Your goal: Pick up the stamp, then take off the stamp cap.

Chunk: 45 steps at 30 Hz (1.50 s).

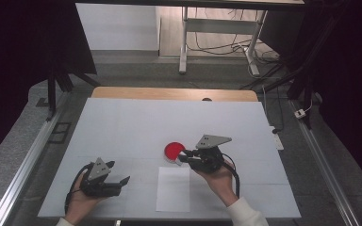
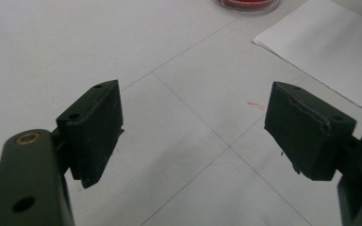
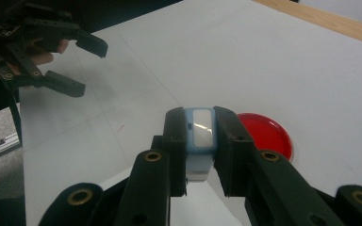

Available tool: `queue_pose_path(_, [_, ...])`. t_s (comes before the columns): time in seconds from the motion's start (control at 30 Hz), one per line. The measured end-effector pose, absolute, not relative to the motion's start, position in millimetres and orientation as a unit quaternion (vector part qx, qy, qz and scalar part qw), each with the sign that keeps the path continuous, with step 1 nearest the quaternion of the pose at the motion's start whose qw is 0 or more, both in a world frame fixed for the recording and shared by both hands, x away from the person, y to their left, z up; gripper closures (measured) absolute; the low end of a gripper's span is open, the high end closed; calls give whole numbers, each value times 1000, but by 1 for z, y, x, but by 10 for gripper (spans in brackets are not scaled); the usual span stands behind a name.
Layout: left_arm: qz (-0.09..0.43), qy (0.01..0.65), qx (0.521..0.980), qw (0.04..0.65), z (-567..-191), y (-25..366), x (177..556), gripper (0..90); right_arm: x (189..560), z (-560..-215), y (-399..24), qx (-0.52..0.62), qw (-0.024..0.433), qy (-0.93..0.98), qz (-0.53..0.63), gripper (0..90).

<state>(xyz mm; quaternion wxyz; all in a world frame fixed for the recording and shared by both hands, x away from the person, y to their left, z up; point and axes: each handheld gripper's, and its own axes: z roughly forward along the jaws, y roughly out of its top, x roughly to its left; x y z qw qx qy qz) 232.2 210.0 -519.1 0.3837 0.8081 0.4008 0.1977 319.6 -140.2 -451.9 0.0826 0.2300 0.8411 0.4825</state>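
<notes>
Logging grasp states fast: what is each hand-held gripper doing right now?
Left hand-held gripper: open, jaws wide apart, nothing between them.
Right hand-held gripper: shut on a small light blue stamp, beside the red ink pad.

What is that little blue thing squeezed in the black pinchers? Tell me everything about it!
It is a small light-blue block, likely plastic, with rounded corners and a shiny pale window on the face toward the camera. Its lower part looks whiter. The right hand-held gripper clamps it between both black jaws, one on each side, holding it upright. It sits above the white table, just beside the round red dish. What it is exactly, perhaps a stamp, I cannot tell.
</notes>
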Motion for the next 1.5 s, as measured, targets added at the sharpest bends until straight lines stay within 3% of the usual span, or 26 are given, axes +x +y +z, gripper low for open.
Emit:
queue_pose_path(0.9, [200, 397, 807, 389, -517, 205, 233, 199, 306, -451, -124, 217, 77, 842, 487, 748])
queue_pose_path(1.5, [193, 371, 817, 396, -512, 175, 242, 198, 307, -453, -125, 224, 80, 840, 487, 748])
